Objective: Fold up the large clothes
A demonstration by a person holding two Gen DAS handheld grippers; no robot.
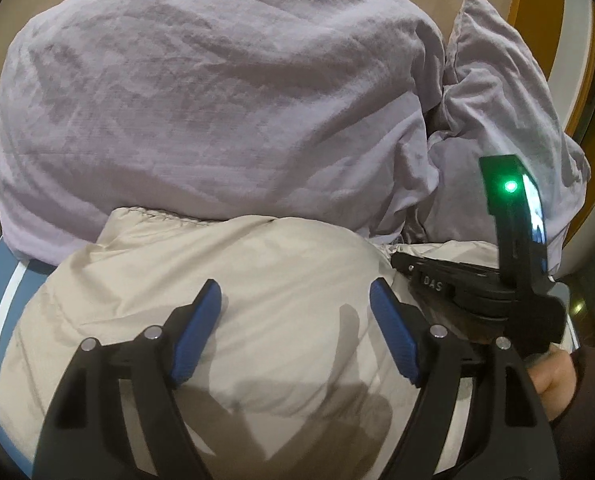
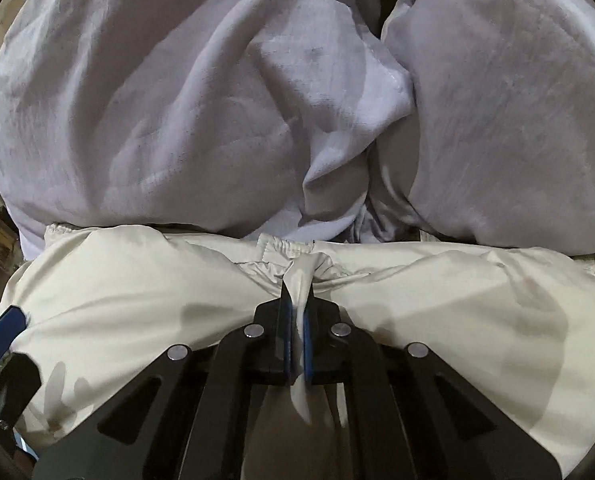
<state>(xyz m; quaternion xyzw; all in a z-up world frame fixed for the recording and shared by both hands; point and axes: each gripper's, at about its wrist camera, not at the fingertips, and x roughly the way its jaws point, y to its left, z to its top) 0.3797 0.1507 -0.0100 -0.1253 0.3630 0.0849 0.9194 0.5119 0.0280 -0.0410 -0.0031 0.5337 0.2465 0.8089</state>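
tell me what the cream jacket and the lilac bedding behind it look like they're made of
Cream jacket: puffy with a faint sheen, probably padded nylon or polyester. Lilac bedding: matte and finely crinkled, likely washed cotton or microfibre; the weave is too blurred to say.

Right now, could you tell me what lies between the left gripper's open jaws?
Only the beige jacket: the left gripper hovers over its bare fabric, gripping nothing, as the left wrist view shows.

Cream jacket [image 2: 437,300] of smooth, puffy, slightly shiny cloth, lilac blanket [image 1: 201,100] of soft, crinkly matt cloth, left gripper [image 1: 295,304] of matt black plastic, blue rubbery pads [image 1: 197,332], shiny round metal pins [image 1: 438,331]
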